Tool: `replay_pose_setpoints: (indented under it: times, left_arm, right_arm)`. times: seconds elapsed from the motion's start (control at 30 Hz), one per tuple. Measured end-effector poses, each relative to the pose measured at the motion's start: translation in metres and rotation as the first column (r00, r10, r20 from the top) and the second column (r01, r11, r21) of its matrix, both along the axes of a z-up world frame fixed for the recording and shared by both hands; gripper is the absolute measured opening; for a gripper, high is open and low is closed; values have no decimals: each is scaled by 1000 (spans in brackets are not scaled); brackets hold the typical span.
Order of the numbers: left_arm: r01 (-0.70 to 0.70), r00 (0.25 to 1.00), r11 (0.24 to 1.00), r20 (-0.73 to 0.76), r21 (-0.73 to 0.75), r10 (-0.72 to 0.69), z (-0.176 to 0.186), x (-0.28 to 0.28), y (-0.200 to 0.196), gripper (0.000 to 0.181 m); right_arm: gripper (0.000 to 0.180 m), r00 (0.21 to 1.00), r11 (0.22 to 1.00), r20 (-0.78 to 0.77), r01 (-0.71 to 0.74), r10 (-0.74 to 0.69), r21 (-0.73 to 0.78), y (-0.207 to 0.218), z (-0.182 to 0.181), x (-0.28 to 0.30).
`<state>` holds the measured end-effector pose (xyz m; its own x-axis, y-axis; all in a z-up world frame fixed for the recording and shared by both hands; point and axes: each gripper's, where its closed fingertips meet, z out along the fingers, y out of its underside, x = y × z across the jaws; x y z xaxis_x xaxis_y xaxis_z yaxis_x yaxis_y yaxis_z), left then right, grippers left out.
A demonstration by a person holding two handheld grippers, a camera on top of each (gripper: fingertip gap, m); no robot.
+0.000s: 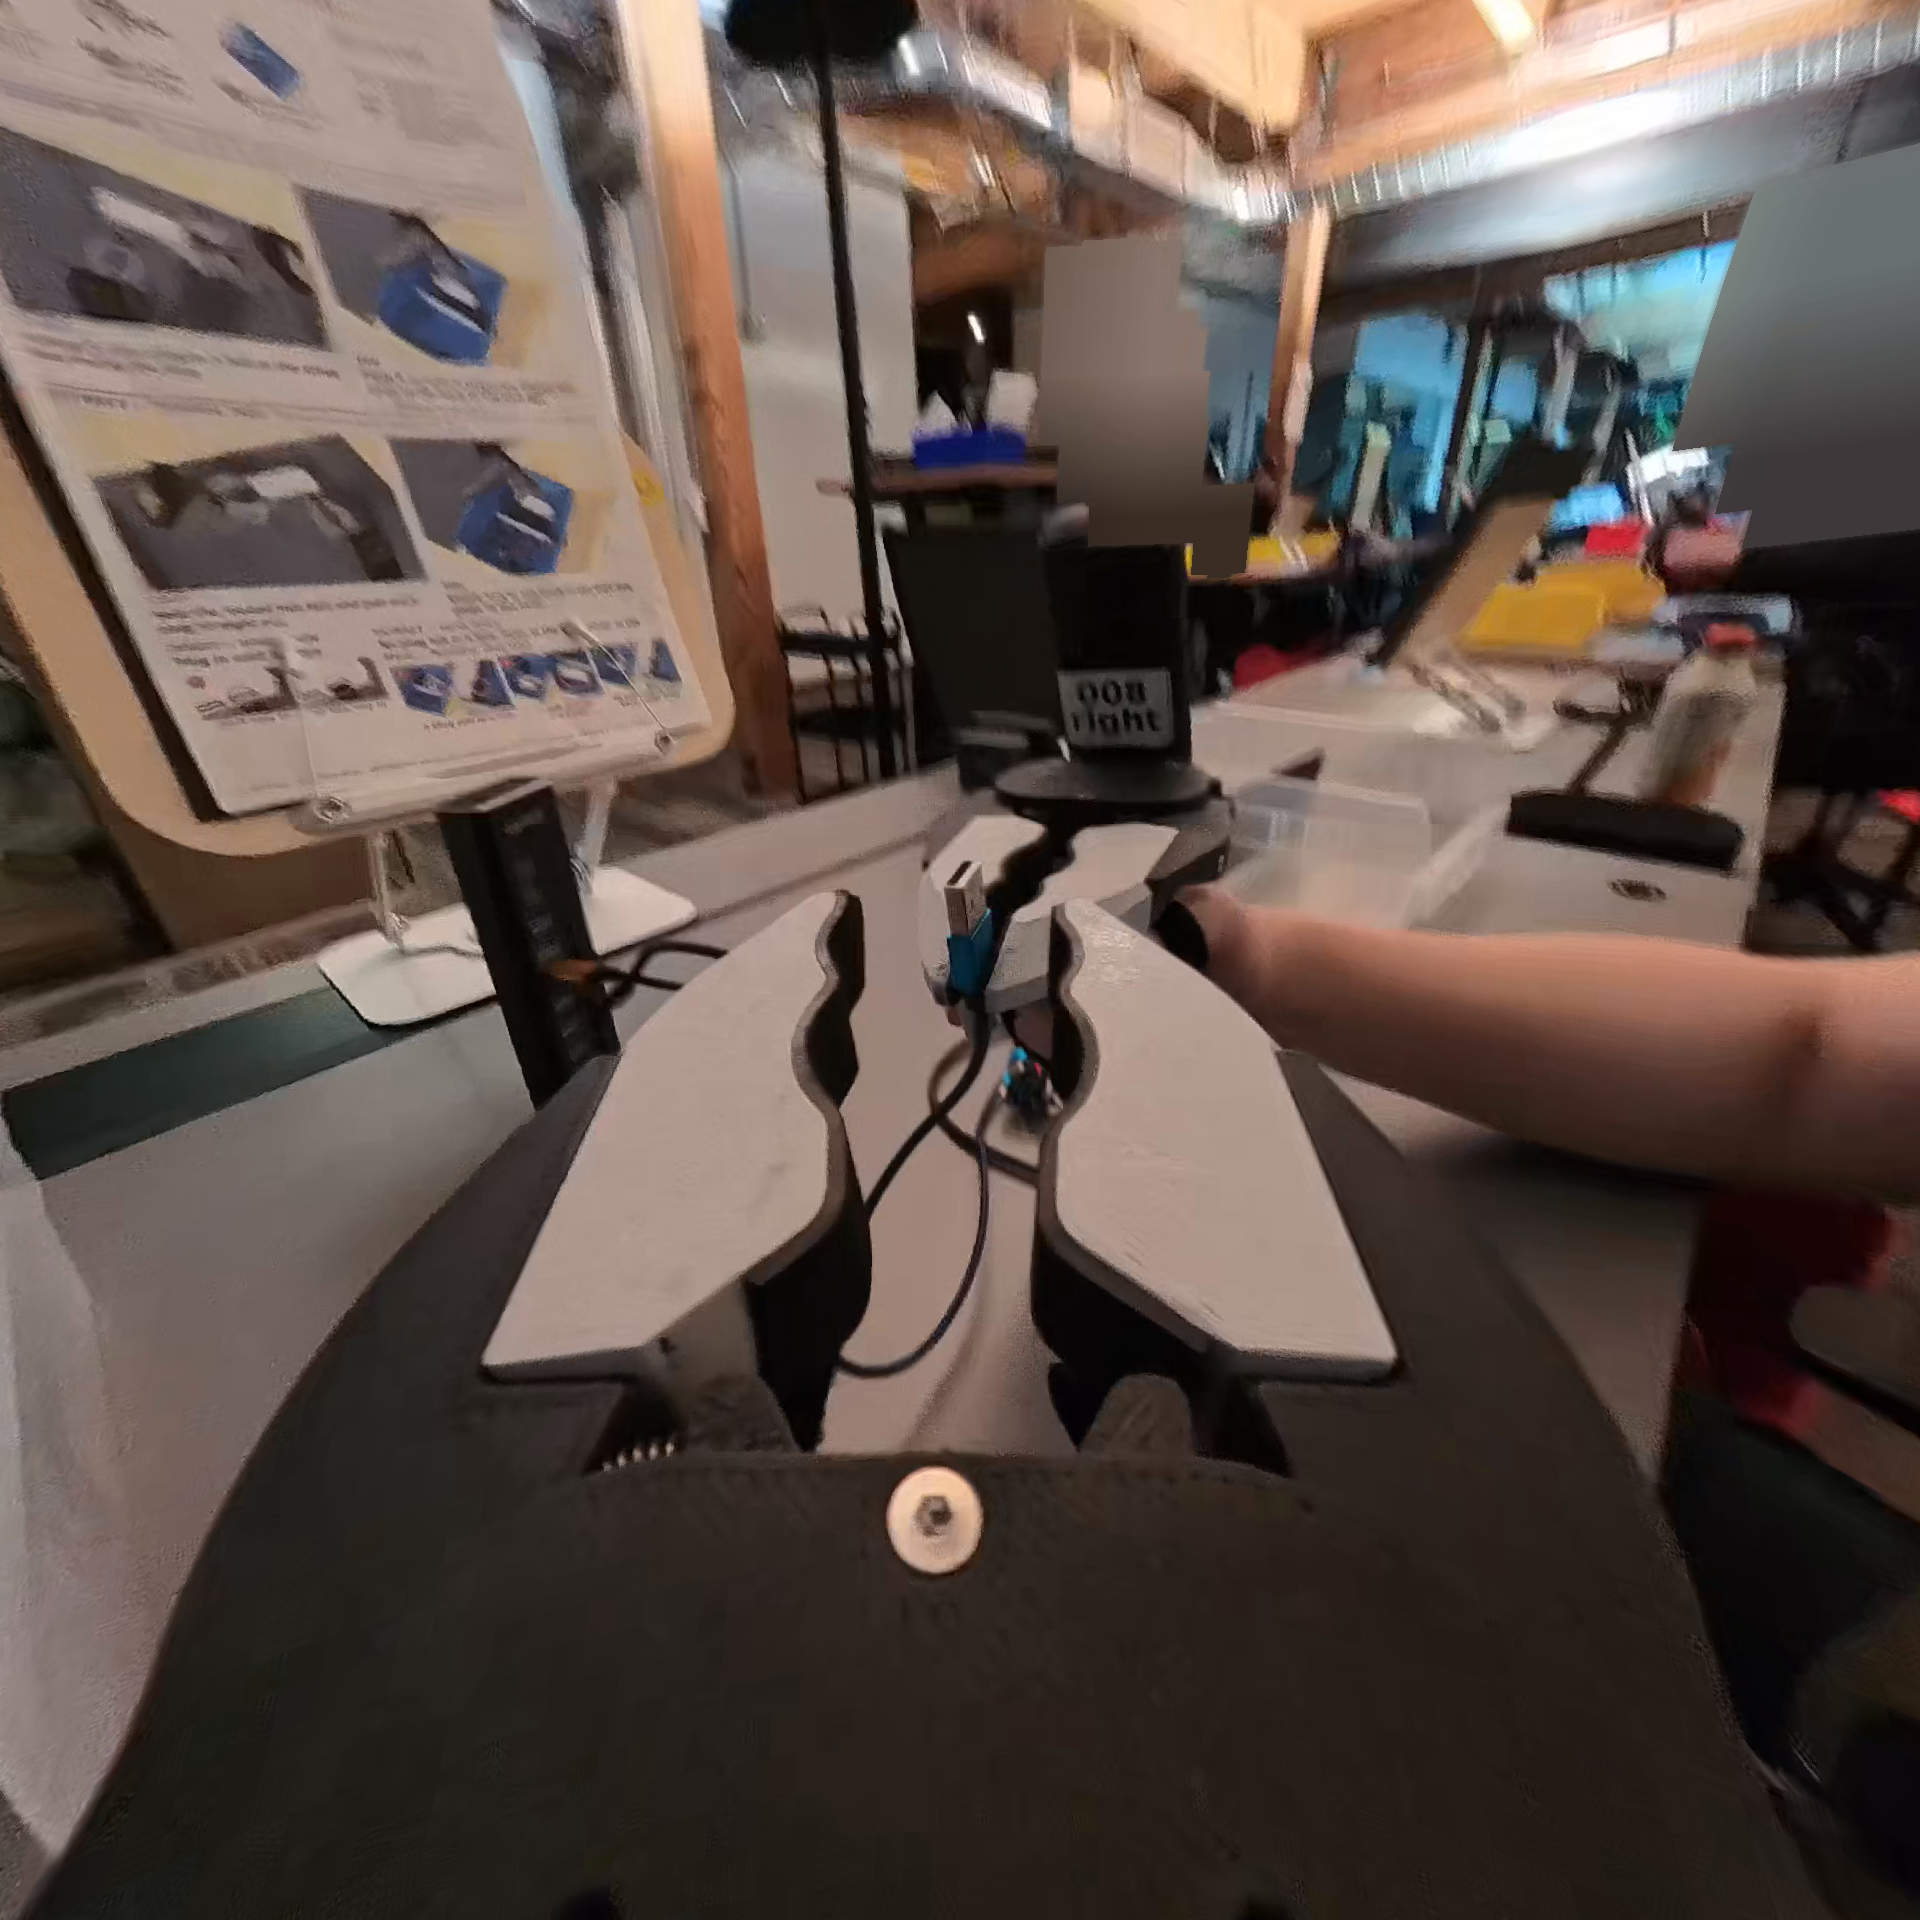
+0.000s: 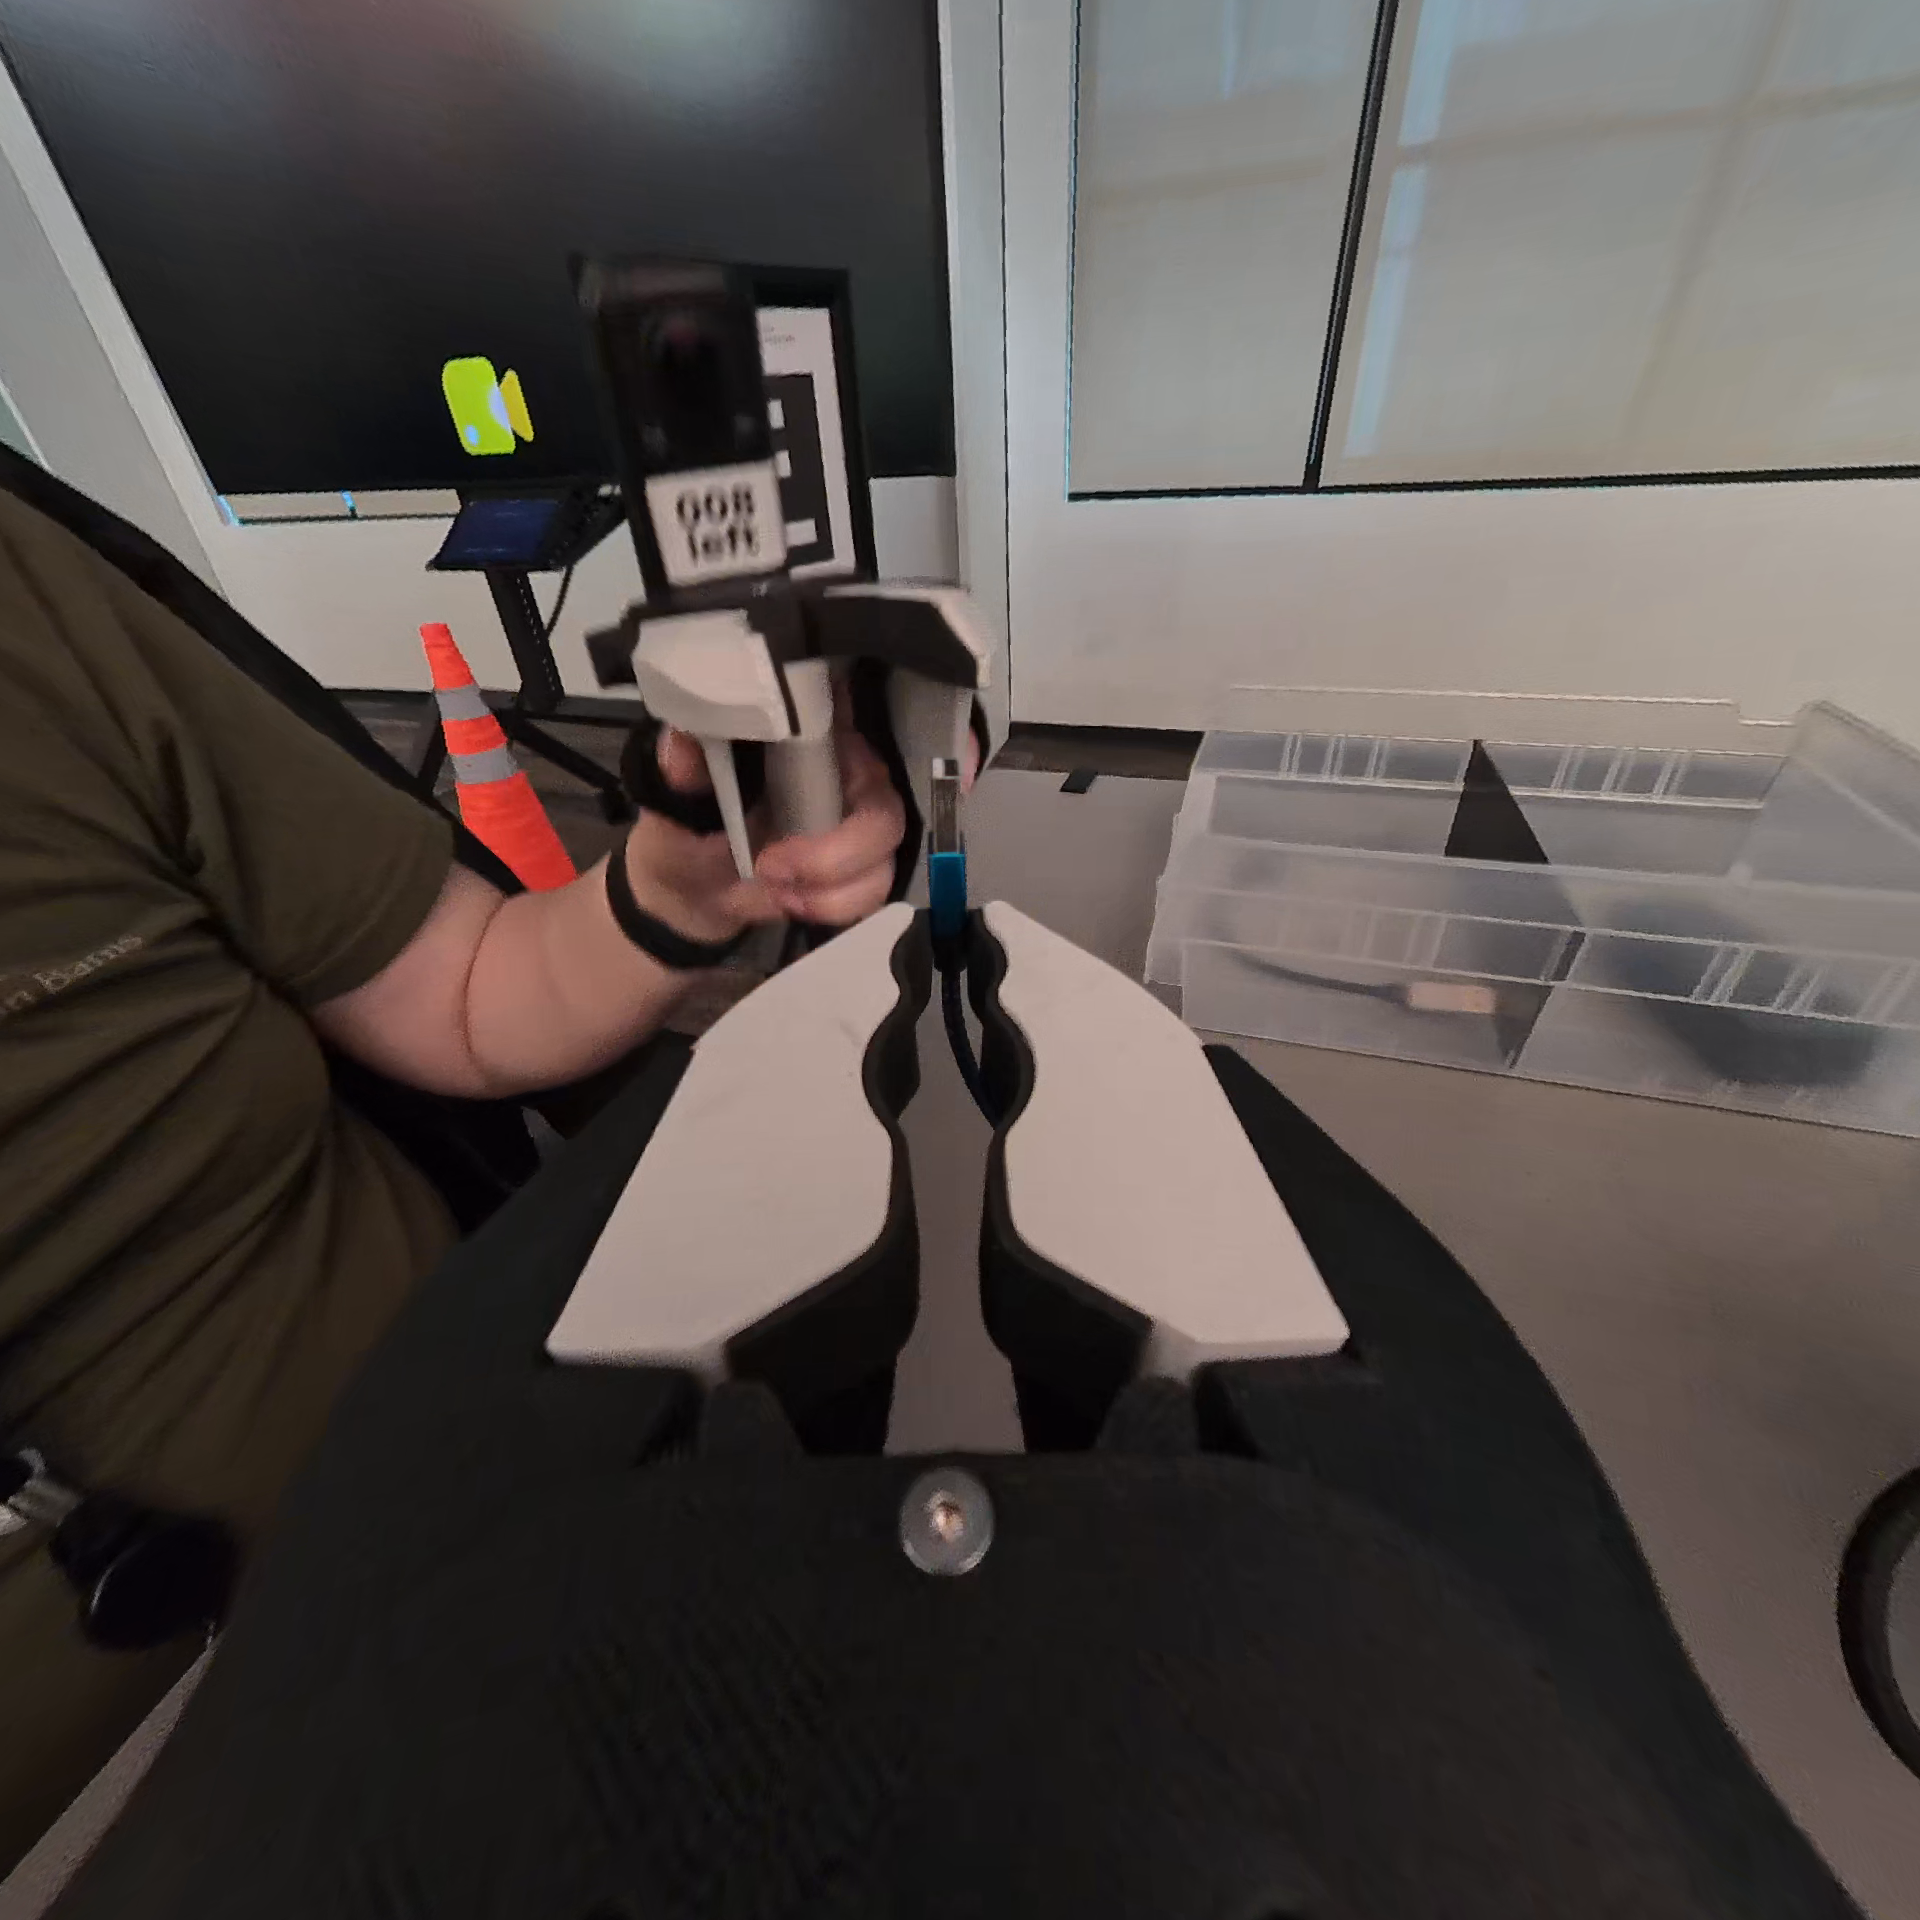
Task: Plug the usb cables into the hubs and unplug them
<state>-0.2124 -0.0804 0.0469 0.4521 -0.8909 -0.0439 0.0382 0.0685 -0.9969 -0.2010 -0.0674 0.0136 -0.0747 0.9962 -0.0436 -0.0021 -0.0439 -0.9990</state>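
My right gripper (image 2: pixel 948 920) is shut on a blue USB plug (image 2: pixel 948 888). The plug's metal end (image 2: pixel 943 805) sticks out past the fingertips, and its dark cable (image 2: pixel 961 1029) runs back between the fingers. My left gripper (image 1: pixel 956 920) is open and empty, and faces the right gripper (image 1: pixel 1039 873) and the held plug (image 1: pixel 966 920) at close range. A black hub (image 1: pixel 530 935) stands upright at the left with one cable plugged into it (image 1: pixel 574 974). In the right wrist view the left gripper (image 2: pixel 831 675) is held up in a hand just beyond the plug.
A stand with instruction sheets (image 1: pixel 312 436) is behind the hub. Black cable loops (image 1: pixel 914 1164) and a small connector (image 1: pixel 1027 1081) lie on the grey table (image 1: pixel 260 1247). Clear plastic organiser boxes (image 2: pixel 1507 914) sit at the far side. An orange cone (image 2: pixel 488 758) stands on the floor. My hands' fingertips stand some 4 cm from each other.
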Motion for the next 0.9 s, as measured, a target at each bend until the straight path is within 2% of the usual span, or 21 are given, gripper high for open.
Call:
replay_pose_setpoints:
  times: [0.13, 0.33, 0.37, 0.4, 0.53, 0.57, 0.6, 0.67, 0.73, 0.77, 0.83, 0.9]
  left_arm:
    - [139, 971, 983, -177, -117, -158, 2, 10, -7, 35]
    - [130, 921, 974, -342, -184, -187, -20, 21, 2, 28]
    - [143, 912, 970, -354, -198, -206, -25, 24, 1, 23]
    - [167, 904, 963, -356, -213, -235, -27, 26, -1, 9]
    - [124, 912, 965, -356, -231, -203, -27, 27, 9, 4]
    - [86, 917, 967, -360, -241, -171, -25, 25, 17, 4]
    - [49, 926, 965, -351, -258, -141, -21, 22, 27, 4]
    - [19, 949, 944, -290, -330, -120, -7, 17, 45, 4]
    - [39, 970, 908, -204, -417, -135, 12, 14, 57, 4]
    - [51, 976, 891, -165, -452, -139, 21, 13, 63, 4]
    - [64, 986, 869, -102, -490, -130, 37, 15, 72, 4]
    - [95, 989, 852, -49, -516, -139, 51, 24, 71, 4]
  right_arm:
    - [6, 999, 998, 47, -7, 5, 56, -6, -1, -3]
    - [6, 995, 991, 98, -23, 10, 130, -15, -6, -7]
    - [6, 994, 990, 106, -26, 12, 139, -16, -7, -8]
    - [6, 993, 989, 116, -24, 7, 147, -15, -8, -8]
    - [7, 992, 981, 110, 33, -55, 190, -6, -9, -7]
    - [10, 990, 971, 87, 88, -110, 223, 1, -6, -5]
    - [22, 980, 946, 45, 173, -192, 273, 10, 0, -3]
    - [29, 934, 839, -60, 343, -352, 421, 22, 15, 7]
    - [23, 901, 729, -194, 429, -389, 534, 11, 33, 10]
    - [16, 898, 699, -235, 437, -371, 567, 1, 36, 6]
    - [7, 913, 718, -275, 407, -302, 565, -23, 36, -13]
    - [11, 935, 818, -222, 351, -277, 456, -34, 23, -41]
